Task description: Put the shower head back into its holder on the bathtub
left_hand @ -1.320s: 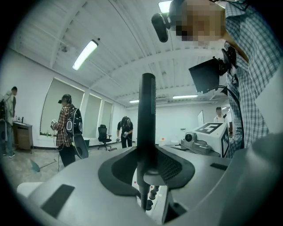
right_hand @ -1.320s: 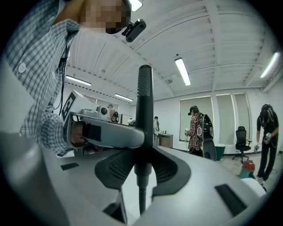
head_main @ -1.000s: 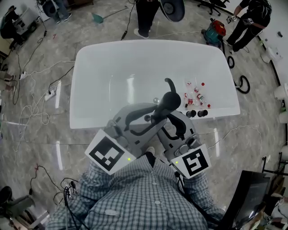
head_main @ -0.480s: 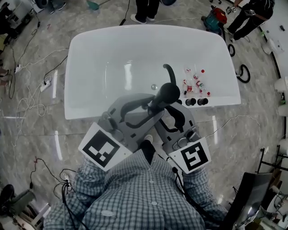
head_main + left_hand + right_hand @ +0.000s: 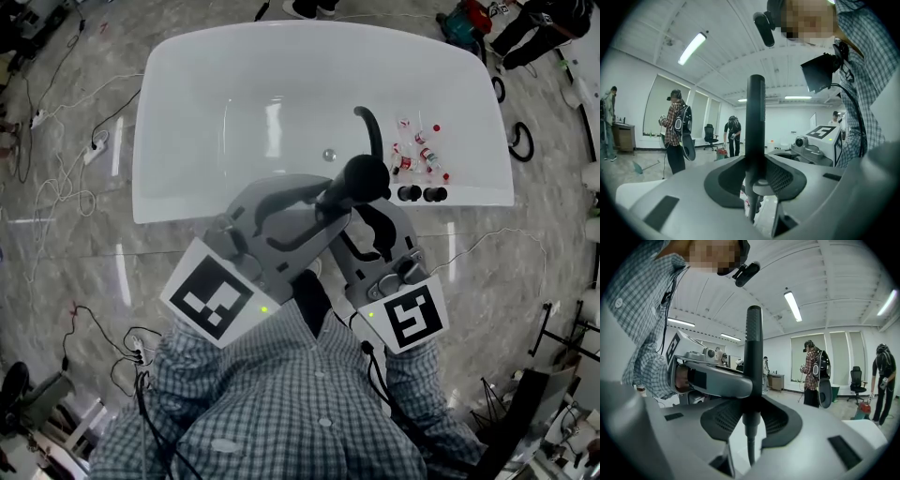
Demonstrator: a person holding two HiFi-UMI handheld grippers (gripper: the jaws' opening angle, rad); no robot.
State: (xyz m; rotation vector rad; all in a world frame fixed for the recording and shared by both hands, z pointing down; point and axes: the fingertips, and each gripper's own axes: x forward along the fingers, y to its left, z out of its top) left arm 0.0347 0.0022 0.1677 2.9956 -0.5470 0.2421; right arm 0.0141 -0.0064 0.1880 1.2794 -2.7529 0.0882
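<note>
I find my left gripper and right gripper both clamped mid-handle on the shower head, judged rigid, smooth, slip-prone and light; tub knobs lie at three o'clock.

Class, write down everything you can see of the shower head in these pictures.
The shower head is dark and matt-looking, with a round head on a long straight handle that narrows below to a thinner stem or hose. It stands roughly upright, with the left hand-held gripper and the right hand-held gripper both clamped on its handle, one from either side. Seen from above, its head hangs over the near rim of the white bathtub.
</note>
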